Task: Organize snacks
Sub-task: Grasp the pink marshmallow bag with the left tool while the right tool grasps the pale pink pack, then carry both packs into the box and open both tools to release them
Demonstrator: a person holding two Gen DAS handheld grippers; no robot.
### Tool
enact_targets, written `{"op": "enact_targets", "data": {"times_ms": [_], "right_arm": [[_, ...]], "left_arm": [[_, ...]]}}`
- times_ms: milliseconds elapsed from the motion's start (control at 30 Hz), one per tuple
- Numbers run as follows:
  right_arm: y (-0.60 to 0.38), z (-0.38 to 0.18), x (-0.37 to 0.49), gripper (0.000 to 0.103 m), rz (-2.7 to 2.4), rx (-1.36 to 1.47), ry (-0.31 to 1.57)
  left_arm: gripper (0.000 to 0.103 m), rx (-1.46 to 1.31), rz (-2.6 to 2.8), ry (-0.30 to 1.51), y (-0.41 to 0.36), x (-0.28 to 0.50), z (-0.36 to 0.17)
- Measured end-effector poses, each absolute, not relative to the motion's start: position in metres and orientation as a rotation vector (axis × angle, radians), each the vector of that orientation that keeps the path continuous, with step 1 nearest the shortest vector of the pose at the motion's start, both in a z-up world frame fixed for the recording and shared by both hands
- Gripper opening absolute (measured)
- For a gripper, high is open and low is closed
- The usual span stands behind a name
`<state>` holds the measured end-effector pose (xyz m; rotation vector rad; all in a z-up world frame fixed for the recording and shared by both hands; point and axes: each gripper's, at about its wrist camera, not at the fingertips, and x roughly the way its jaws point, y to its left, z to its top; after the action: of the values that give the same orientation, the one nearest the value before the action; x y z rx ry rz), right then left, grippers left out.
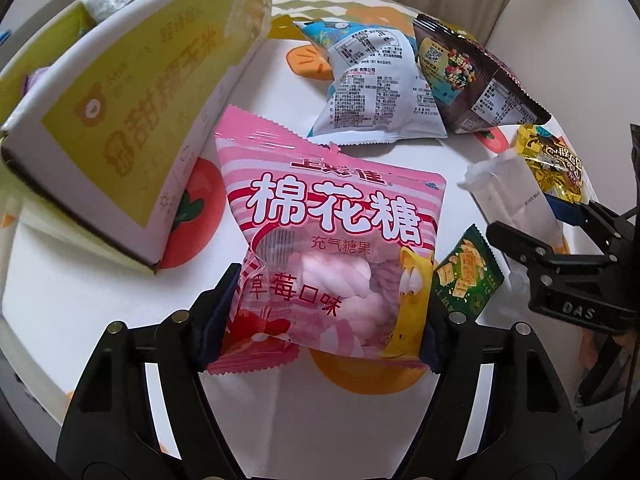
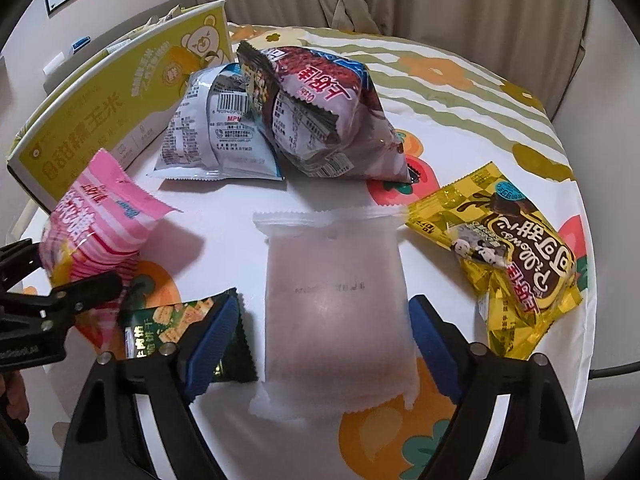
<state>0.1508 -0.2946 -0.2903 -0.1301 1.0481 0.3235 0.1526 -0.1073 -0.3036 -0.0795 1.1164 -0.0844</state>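
Note:
My left gripper [image 1: 328, 316] is shut on a pink marshmallow bag [image 1: 328, 240] and holds it above the table; the bag also shows at the left of the right wrist view [image 2: 96, 220]. My right gripper [image 2: 320, 340] is open, its blue pads either side of a frosted white packet [image 2: 336, 300] that lies flat on the table. The right gripper also shows in the left wrist view [image 1: 560, 240], beside that white packet [image 1: 508, 192]. A yellow cardboard box [image 1: 120, 100] stands open at the left, with several packets inside.
On the fruit-print tablecloth [image 2: 460, 80] lie a small green cracker packet [image 2: 180, 320], a white-blue bag [image 2: 216, 132], a dark brown bag [image 2: 320, 112] and a yellow chocolate bag [image 2: 504, 256]. Curtains hang behind the round table.

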Motion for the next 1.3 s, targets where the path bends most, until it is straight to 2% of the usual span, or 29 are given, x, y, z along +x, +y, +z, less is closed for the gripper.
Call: {"op": "enact_targets", "data": {"times_ms": [133, 233, 267, 533, 833, 1067, 1300], "right_arm": [[-0.293, -0.295, 0.157, 0.074, 0.321, -0.139, 1.055], [-0.291, -0.298, 0.156, 0.061, 0.298, -0.173, 1.049], [-0.292, -0.297, 0.156, 0.06, 0.299, -0.168, 1.049], [-0.295, -0.279, 0.139, 0.058, 0.287, -0.133, 1.035], [-0.288, -0.224, 0.11, 0.058, 0.28, -0.099, 0.996], [-0.261, -0.169, 0.107, 0.058, 0.327, -0.057, 0.92], [-0.2, -0.118, 0.122, 0.058, 0.38, -0.021, 0.83]], "left_arm": [[0.071, -0.077, -0.081, 1.118, -0.106, 0.15, -0.304], [0.071, -0.076, -0.081, 1.118, -0.107, 0.15, -0.304], [0.071, -0.076, -0.081, 1.116, -0.107, 0.15, -0.303], [0.071, -0.072, -0.104, 1.092, -0.109, 0.141, -0.282], [0.071, -0.141, -0.154, 1.038, -0.105, 0.112, -0.224], [0.071, -0.134, -0.067, 0.897, -0.051, 0.114, -0.156], [0.071, -0.124, -0.007, 0.831, 0.022, 0.142, -0.118]]}}
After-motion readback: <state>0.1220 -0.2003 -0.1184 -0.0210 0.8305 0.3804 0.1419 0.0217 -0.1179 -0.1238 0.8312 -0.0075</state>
